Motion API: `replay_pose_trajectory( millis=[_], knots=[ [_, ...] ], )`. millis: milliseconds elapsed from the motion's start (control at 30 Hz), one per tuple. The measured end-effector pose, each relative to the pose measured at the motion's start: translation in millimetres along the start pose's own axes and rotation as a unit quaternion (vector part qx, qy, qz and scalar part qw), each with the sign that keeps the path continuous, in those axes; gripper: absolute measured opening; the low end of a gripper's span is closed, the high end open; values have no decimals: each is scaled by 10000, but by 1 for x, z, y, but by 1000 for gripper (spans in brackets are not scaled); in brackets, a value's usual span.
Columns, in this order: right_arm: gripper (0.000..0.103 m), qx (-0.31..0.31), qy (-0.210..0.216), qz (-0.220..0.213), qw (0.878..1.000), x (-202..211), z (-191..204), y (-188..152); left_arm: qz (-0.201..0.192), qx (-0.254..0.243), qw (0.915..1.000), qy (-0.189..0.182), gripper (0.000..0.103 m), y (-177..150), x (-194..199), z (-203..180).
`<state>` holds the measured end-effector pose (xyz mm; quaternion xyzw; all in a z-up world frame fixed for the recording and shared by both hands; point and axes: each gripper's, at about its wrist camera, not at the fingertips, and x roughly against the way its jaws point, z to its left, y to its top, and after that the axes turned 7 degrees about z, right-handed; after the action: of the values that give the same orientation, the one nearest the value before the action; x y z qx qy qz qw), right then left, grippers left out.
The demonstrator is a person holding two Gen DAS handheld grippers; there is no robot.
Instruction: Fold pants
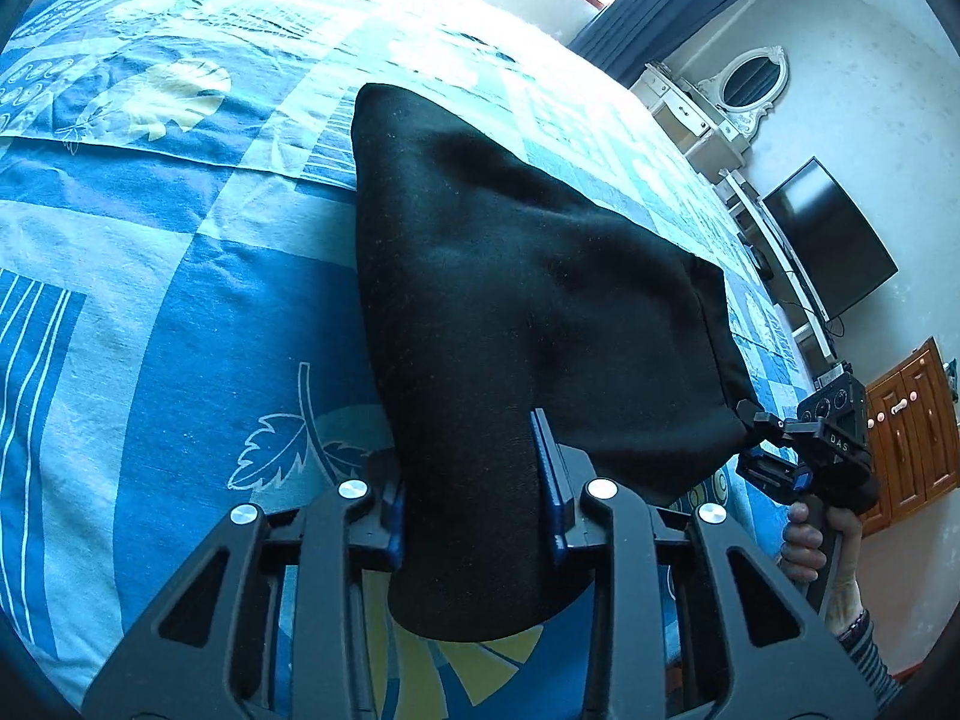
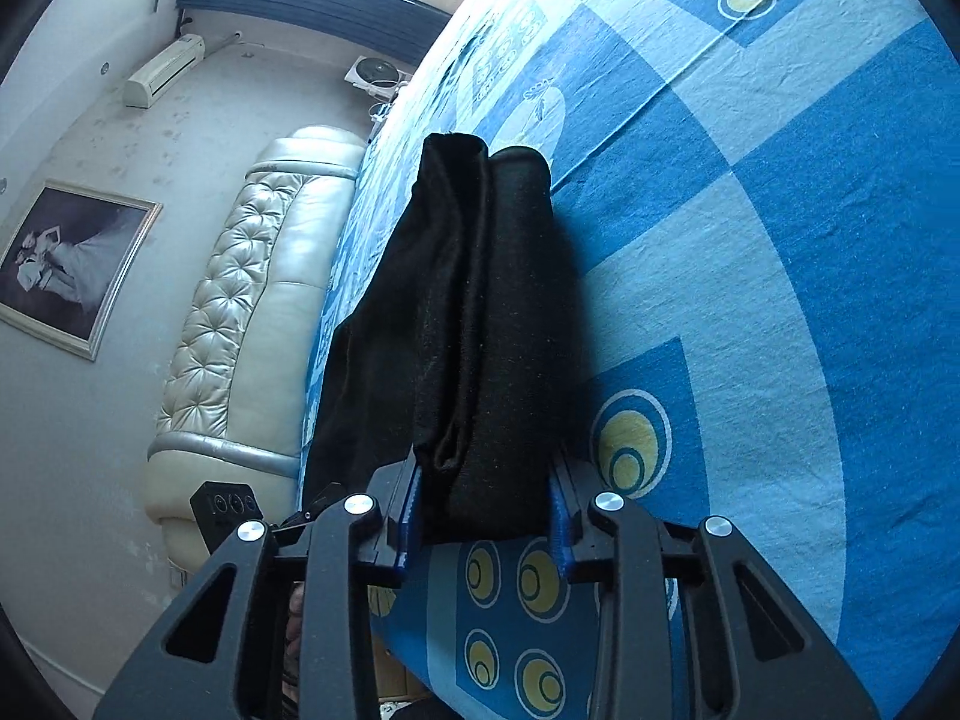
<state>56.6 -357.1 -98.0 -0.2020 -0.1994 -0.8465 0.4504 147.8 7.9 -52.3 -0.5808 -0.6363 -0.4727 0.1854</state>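
The black pants [image 1: 516,324] hang in a doubled-over sheet above the blue patterned bed [image 1: 150,312]. My left gripper [image 1: 474,480] is shut on one near corner of the cloth. In the left wrist view my right gripper [image 1: 756,420] pinches the other corner at the far right. In the right wrist view the pants [image 2: 480,330] show as several stacked layers, and my right gripper [image 2: 486,510] is shut on their near end. The far fold rests on or just above the bedspread [image 2: 780,300].
A cream tufted headboard [image 2: 240,324] and a framed picture [image 2: 66,264] lie left of the bed in the right wrist view. A white dresser with oval mirror [image 1: 720,102], a dark TV [image 1: 834,240] and wooden cabinet doors [image 1: 912,426] stand beyond the bed's right edge.
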Motion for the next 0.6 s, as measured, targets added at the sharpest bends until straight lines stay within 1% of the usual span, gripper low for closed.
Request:
replay_pose_trajectory(
  millis=[200,600],
  knots=[
    [33,-30,4,52,10000,8,-3,-13,53,-17,10000,43,32,-5,2,-5],
    [33,-48,-9,114,9999,15,-4,-33,112,77,9999,-3,32,-14,3,4]
  ],
)
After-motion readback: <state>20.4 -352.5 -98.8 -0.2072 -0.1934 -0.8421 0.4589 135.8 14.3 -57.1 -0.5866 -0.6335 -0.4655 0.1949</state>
